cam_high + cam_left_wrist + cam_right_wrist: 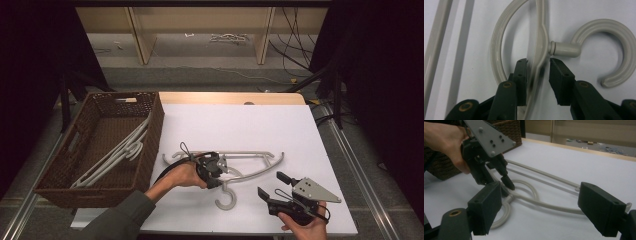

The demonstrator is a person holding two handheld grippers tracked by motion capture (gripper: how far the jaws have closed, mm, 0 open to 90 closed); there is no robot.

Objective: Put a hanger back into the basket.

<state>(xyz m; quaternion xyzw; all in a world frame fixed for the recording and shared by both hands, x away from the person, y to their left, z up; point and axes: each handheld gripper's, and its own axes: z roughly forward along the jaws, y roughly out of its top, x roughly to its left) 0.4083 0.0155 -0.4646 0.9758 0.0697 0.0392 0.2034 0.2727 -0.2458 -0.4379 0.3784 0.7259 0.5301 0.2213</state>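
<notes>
- The grey hanger [235,167] is seen lying flat on the white table [280,130], centre of the frame, long axis left-right.
- Its neck by the hook is straddled by the left hand-held gripper [537,66], jaws slightly spread, not quite clamped.
- The right hand-held gripper [272,185] is held wide open lower right, farther off.

One camera sits high above the white table top [260,125] and looks forward and down, from far off. The left gripper view is very close, looking down between its two black fingers [560,77] at the pale grey plastic hanger [541,47]. The right gripper view sits low, looking across the table past its own wide-apart fingers [485,206]. All three views share that hanger and the table under it.
</notes>
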